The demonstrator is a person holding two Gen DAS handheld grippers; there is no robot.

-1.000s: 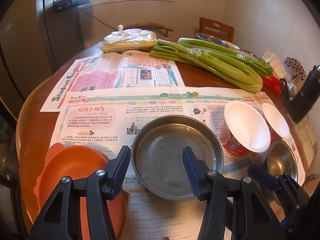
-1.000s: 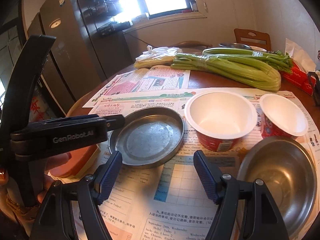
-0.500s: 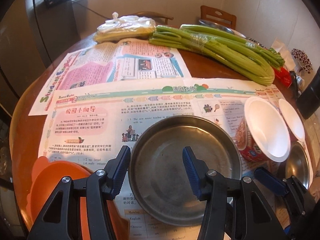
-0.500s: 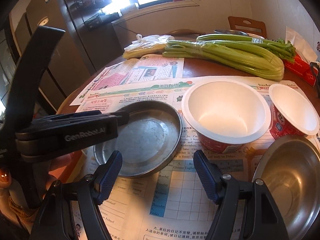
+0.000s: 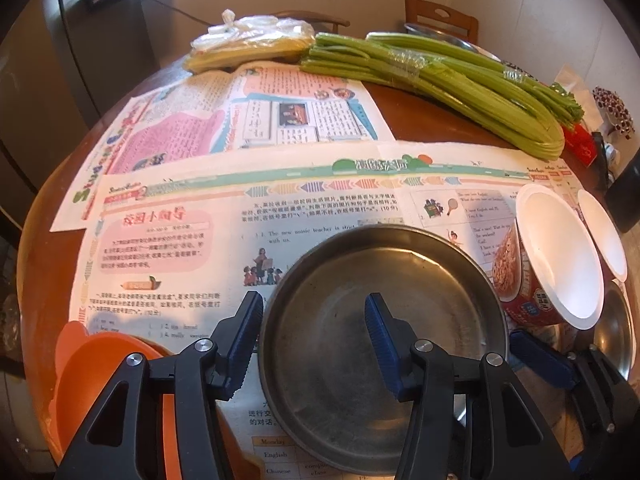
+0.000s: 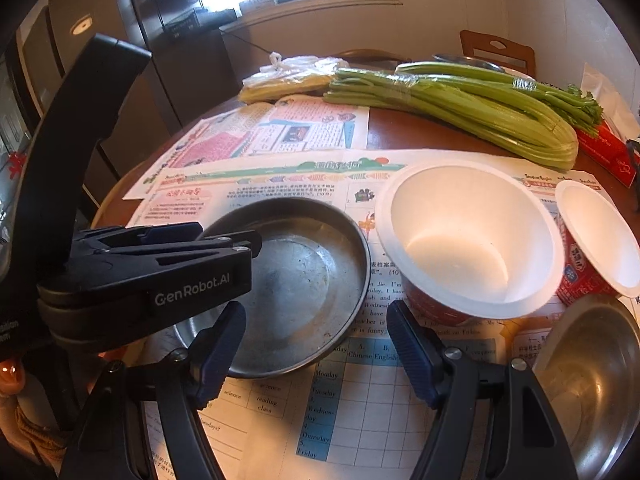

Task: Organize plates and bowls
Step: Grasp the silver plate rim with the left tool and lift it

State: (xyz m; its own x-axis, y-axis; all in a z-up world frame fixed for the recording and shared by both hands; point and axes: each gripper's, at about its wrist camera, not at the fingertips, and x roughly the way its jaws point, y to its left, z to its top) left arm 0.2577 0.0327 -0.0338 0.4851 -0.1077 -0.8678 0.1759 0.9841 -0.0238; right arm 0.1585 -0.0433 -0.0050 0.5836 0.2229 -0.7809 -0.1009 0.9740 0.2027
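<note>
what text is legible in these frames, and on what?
"GenRobot.AI": side of the left claw, seen from the right wrist.
"Monday", "English", "Chinese": timetable on the near newspaper.
"Chinese", "English", "Monday", "Thursday", "Friday": same timetable in the right wrist view.
"The new music teacher is strict": near newspaper, left wrist view.
Red paper cup label, Chinese body text and far newspaper: too blurred to read.
</note>
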